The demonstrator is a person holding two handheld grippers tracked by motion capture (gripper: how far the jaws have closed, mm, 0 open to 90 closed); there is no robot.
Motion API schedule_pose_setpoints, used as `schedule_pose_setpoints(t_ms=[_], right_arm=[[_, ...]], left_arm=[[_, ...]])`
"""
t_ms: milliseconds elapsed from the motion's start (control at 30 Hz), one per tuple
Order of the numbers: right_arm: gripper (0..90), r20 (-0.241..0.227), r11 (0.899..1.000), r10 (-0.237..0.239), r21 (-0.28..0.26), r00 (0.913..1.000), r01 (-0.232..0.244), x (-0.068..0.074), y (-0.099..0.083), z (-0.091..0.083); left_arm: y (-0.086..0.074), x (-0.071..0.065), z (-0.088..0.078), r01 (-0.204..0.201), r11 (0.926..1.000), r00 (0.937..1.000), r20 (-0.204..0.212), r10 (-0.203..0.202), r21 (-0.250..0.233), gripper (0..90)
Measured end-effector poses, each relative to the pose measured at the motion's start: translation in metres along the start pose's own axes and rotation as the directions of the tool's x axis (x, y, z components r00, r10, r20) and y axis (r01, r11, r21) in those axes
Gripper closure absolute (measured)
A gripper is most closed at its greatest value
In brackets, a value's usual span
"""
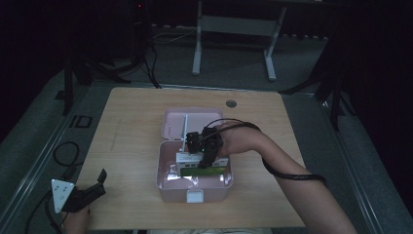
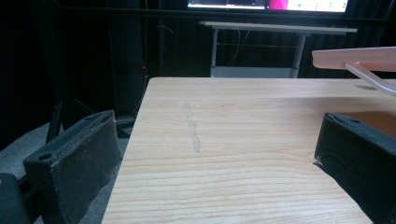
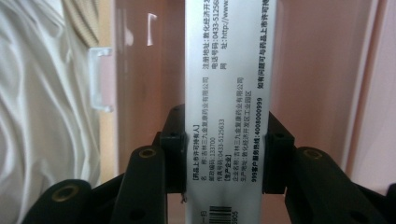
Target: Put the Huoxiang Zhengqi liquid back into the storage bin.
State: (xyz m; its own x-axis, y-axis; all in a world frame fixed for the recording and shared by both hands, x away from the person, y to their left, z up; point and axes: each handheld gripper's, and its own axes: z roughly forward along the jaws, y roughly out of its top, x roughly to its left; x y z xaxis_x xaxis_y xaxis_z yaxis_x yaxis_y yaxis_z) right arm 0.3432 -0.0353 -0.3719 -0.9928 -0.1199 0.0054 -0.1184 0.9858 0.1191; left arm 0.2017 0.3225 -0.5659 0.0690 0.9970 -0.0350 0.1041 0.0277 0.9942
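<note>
Carton (image 3: 228, 93): a slim white medicine box, printed with black text and a barcode, is being held edge-on between the jaws of the right gripper (image 3: 227, 161), whose pads are being pressed against its two narrow sides. In the high view the carton (image 1: 191, 158) is being kept inside the pink box (image 1: 165, 181), over a green-and-white pack (image 1: 204, 171) and a clear wrapper (image 1: 181, 176) lying on the floor of that box.

Pink box: open, its lid (image 1: 171, 123) being laid back flat on the surface (image 1: 126, 131) behind it; a white latch (image 1: 195, 196) is being shown at the front wall. It is being kept near the middle of the surface.

Right gripper (image 1: 207, 155): being pointed down into the pink box, with a black cable trailing along the forearm.

Left gripper (image 1: 95, 187): being held low at the near left corner of the surface, well apart from the pink box. Its jaws are being kept wide apart with nothing between them, as seen in the left gripper view (image 2: 210, 154). A grey plate (image 1: 61, 193) is being carried on top.
</note>
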Motion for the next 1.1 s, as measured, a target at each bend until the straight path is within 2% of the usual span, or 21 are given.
schedule_pose_setpoints(t_ms=[333,633,767,1000,1100], right_arm=[[61.6,-0.045,0.999,0.024,0.036,0.9987,-0.022,-0.003,-0.004,0.042],[61.5,-0.073,0.999,0.036,0.044,0.9967,-0.032,-0.003,-0.005,0.064],[61.5,-0.065,0.998,0.039,0.051,0.9971,-0.036,-0.003,-0.007,0.073],[61.4,-0.080,0.997,0.042,0.061,0.9959,-0.037,-0.003,-0.010,0.087],[61.3,-0.085,0.998,0.048,0.044,0.9952,-0.044,-0.003,-0.011,0.089]], left_arm=[[0.000,0.000,0.000,-0.003,1.0000,1.0000,0.000,0.003,0.002,0.2],[0.000,0.000,0.000,-0.003,1.0000,1.0000,0.002,0.003,0.001,0.2],[0.000,0.000,0.000,-0.003,1.0000,1.0000,0.002,0.003,0.001,0.2],[0.000,0.000,0.000,-0.002,1.0000,1.0000,0.002,0.002,0.000,0.2],[0.000,0.000,0.000,-0.003,1.0000,1.0000,0.003,0.003,0.000,0.2]])
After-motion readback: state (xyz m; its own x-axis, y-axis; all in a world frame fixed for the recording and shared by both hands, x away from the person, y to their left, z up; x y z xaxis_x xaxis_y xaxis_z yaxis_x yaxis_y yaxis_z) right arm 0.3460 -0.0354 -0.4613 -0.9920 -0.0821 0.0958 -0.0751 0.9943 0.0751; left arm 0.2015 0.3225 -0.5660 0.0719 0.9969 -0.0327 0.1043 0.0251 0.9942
